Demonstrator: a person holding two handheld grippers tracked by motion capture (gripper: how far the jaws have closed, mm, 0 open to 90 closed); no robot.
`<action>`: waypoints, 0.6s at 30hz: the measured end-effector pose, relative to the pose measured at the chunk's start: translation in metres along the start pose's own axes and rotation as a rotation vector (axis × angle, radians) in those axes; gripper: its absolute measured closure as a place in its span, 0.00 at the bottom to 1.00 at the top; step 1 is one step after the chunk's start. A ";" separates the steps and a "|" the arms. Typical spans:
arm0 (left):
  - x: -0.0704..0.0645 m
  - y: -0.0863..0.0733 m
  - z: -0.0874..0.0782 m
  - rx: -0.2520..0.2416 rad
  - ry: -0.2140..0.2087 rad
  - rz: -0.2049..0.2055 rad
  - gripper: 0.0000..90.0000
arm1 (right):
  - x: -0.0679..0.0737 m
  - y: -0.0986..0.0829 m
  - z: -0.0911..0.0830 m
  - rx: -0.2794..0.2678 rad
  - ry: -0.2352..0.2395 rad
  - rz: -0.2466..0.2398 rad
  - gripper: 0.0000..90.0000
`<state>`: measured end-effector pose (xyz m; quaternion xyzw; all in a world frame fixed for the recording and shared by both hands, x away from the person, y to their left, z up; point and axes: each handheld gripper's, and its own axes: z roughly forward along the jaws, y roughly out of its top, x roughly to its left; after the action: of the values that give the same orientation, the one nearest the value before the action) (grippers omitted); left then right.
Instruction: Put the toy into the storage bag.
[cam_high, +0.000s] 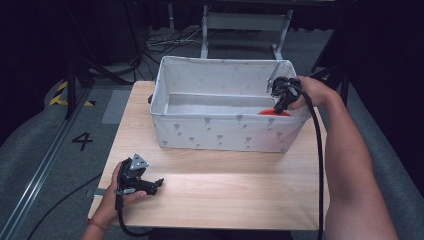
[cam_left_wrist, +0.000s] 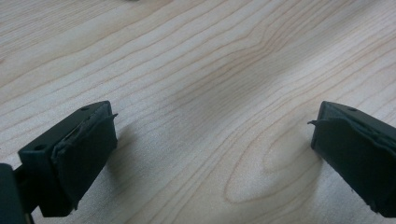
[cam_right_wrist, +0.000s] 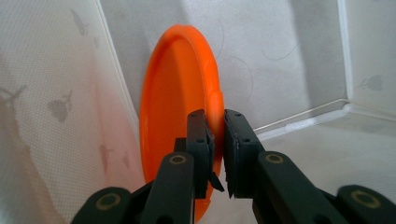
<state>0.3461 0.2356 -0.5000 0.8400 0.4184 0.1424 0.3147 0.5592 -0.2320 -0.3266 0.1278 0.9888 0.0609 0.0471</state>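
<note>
Gripping the rim of a round orange plastic plate (cam_right_wrist: 180, 112), the right tool (cam_right_wrist: 215, 135) reaches down into the white fabric storage box with a grey printed pattern (cam_high: 200, 131), at its right end. Both jaws are closed on the plate's edge, so the plate stands on edge, close against the fabric wall near a corner; an edge grip suits a thin disc and keeps the hand above the box's rim. From the high view only a sliver of the plate (cam_high: 274, 112) rises above the near wall. The left tool (cam_high: 159, 183) lies idle on the light wooden table (cam_high: 240, 190), well apart from the box, jaws spread wide over bare wood, holding nothing.
</note>
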 end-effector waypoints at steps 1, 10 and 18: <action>0.000 0.000 0.000 0.000 0.000 0.000 0.01 | 0.001 -0.001 0.001 0.001 0.003 0.001 0.89; 0.000 0.000 0.000 0.002 0.000 0.001 0.01 | 0.004 -0.012 -0.010 -0.038 -0.025 0.023 0.79; 0.000 0.000 0.000 0.003 0.000 -0.003 0.01 | 0.008 -0.012 -0.023 -0.120 -0.112 0.075 0.52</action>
<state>0.3457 0.2357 -0.4999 0.8399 0.4198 0.1414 0.3137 0.5462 -0.2437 -0.3059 0.1651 0.9737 0.1143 0.1076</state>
